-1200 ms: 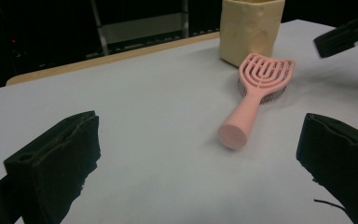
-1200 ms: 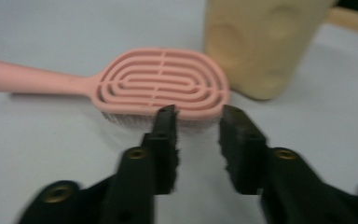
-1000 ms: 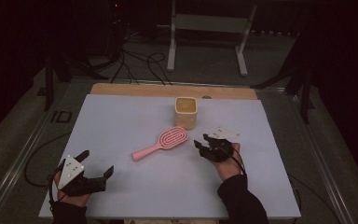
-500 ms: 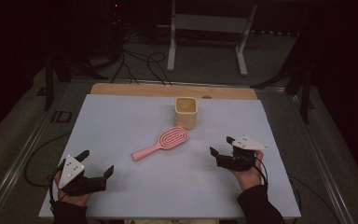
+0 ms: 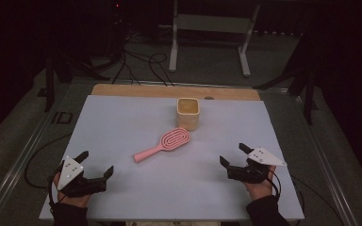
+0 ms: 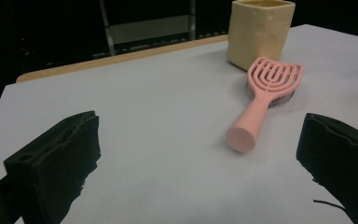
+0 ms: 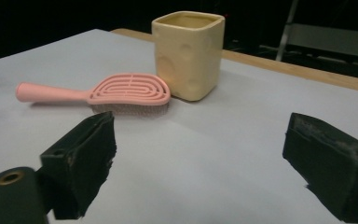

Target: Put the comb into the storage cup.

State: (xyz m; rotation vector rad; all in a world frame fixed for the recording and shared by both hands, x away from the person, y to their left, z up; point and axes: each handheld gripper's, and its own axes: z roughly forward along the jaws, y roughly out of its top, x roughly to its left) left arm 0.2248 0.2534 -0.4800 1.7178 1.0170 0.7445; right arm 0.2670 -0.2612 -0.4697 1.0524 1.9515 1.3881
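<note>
While the pink hairbrush point(image 5: 166, 143) lay flat in the middle of the white table point(image 5: 122, 117), bristles down, nothing was held by either claw. The brush's head was seen just beside the yellow cup point(image 5: 188, 113), maybe touching it, and its handle was pointed toward the left gripper point(image 5: 96, 165). That gripper was rested at the near left corner with its 2 jaws wide apart and empty. The right gripper point(image 5: 231, 155) was found at the near right side, well apart from the brush; its jaws had just been opening, and nothing was seen between them. It was judged that the brush had been set down and let go, or a new step was about to be started. For a next pick, the handle would need to be reached and squeezed across its thin sides.
</note>
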